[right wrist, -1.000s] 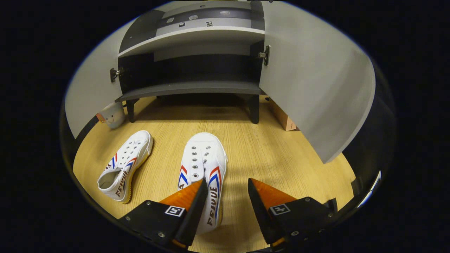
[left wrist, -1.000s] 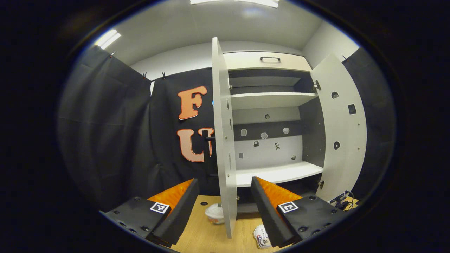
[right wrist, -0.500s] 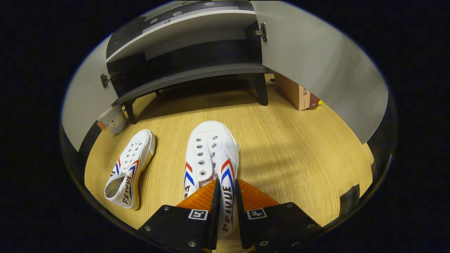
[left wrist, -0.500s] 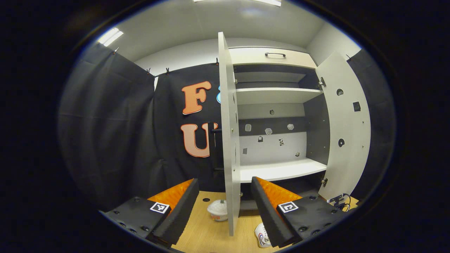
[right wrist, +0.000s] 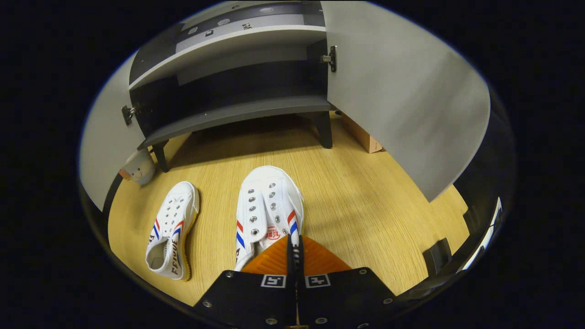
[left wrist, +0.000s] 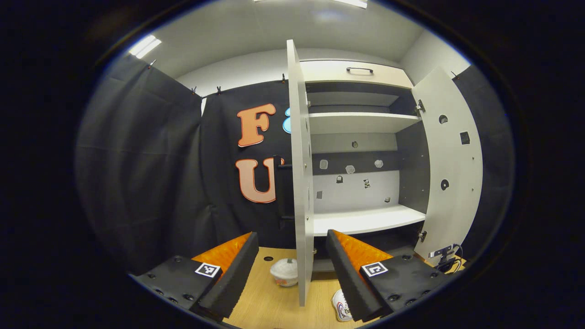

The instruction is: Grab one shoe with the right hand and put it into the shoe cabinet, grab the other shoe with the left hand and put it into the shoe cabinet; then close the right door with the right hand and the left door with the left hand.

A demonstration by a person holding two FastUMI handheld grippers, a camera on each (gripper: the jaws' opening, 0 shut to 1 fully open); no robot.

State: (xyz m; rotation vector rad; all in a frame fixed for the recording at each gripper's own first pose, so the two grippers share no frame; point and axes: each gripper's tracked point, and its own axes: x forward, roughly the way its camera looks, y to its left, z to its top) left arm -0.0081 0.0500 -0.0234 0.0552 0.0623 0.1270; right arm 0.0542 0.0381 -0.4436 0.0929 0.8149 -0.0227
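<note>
The right gripper [right wrist: 295, 256] was clamped on the side wall of the nearer shoe [right wrist: 268, 205]; the left gripper [left wrist: 291, 269] hung wide apart, holding nothing. The other shoe [right wrist: 171, 228] lay just to its left on the wooden floor [right wrist: 365, 214]. Beyond stood the shoe cabinet [left wrist: 365, 219], both doors open, its shelves bare.

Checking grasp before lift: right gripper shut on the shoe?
Shut: right gripper pinches the side wall of the shoe, both fingers pressing it.
</note>
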